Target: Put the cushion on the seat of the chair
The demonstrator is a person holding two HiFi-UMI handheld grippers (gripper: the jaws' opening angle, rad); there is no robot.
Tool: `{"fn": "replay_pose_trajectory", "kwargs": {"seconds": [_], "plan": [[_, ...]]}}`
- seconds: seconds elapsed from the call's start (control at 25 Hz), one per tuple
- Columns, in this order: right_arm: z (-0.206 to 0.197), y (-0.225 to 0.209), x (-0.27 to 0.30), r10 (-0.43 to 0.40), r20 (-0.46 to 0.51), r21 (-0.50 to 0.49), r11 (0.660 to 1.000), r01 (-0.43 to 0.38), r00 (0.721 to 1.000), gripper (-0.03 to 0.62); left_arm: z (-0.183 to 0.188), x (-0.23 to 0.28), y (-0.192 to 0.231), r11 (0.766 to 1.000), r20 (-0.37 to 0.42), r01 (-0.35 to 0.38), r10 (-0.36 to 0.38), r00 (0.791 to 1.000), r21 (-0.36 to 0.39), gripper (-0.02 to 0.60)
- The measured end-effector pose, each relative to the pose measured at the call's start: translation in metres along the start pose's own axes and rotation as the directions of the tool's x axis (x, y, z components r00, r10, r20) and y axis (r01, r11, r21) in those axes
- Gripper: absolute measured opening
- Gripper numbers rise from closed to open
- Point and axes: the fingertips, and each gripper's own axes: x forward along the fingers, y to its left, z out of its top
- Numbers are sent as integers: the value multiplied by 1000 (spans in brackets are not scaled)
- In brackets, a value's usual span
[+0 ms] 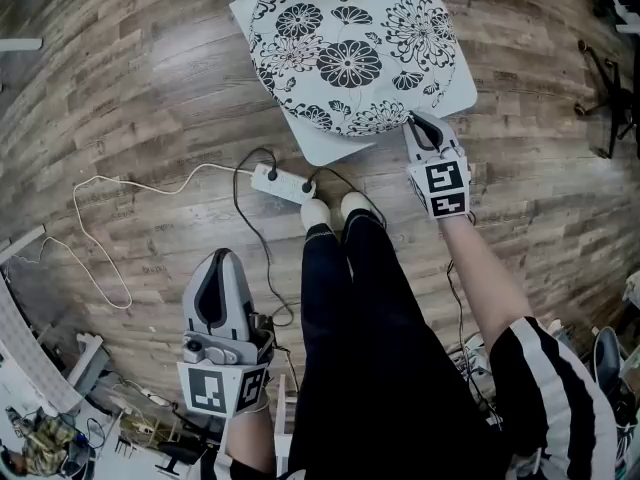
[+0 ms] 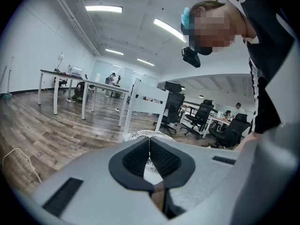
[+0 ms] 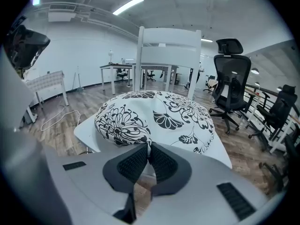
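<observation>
A round white cushion (image 1: 350, 48) with black flower print lies on the white seat of the chair (image 1: 325, 150). My right gripper (image 1: 418, 121) is at the cushion's near right edge, shut on a pinch of its fabric. In the right gripper view the cushion (image 3: 154, 114) bulges just beyond the closed jaws, with the seat (image 3: 84, 130) under it and the chair back (image 3: 168, 46) behind. My left gripper (image 1: 219, 258) hangs low beside the person's leg, shut and empty. The left gripper view shows the cushion (image 2: 143, 135) far off past the closed jaws.
A white power strip (image 1: 282, 183) with black cords lies on the wood floor in front of the chair, near the person's shoes (image 1: 338, 208). A white cable (image 1: 100, 183) trails left. Black office chairs (image 3: 229, 78) stand to the right, and desks (image 2: 84, 78) stand farther back.
</observation>
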Motion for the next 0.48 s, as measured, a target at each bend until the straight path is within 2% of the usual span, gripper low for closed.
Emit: {"fn": "replay_pose_trajectory", "kwargs": {"seconds": [0.24,0.48], "plan": [[-6,-1,8,17,-36,19,1000,-16,999,31,-1,0,0,1000,-5,1,-1,1000,-2,6],[-10,2,11,27,-65,-17,999,-28,998,31,4,-1,5,999,5,-11,11,1000,-31,6]]}}
